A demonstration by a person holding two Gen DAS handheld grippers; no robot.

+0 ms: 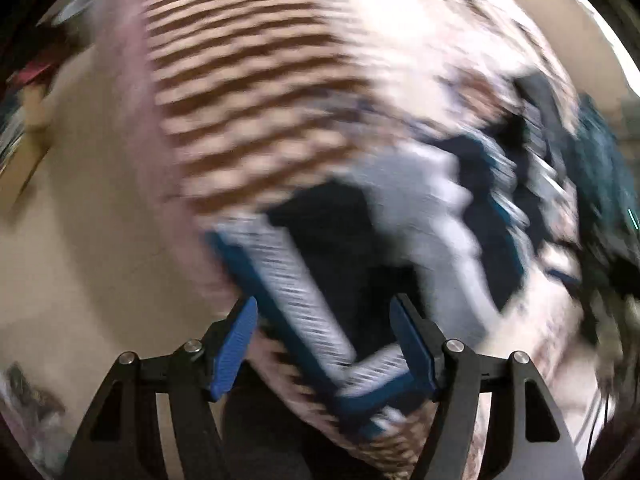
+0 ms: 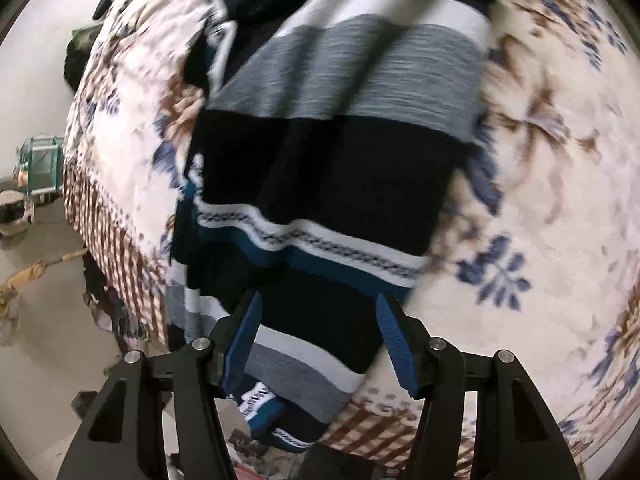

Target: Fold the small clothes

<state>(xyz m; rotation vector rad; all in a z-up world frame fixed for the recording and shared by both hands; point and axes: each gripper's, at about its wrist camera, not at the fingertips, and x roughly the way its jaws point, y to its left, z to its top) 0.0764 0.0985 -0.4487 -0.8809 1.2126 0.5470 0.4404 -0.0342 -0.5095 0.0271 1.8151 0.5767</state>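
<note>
On the floral blanket (image 2: 540, 128) lies the striped sweater (image 2: 328, 160) — both hand-held grippers (image 1: 324, 344) (image 2: 318, 340) gape wide, gripping nothing.

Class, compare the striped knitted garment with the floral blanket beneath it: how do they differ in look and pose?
The striped knitted garment has broad black, grey, white and teal bands; the cream floral blanket has scattered blue and brown sprigs with a checked border. The garment lies bunched and folded; the blanket lies spread beneath it. Both are soft fabrics.

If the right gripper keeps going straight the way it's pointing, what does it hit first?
Most likely the striped garment. The right gripper is open, pointing down at its dark band on the floral blanket. Depth is unclear, so how soon is hard to say.
</note>
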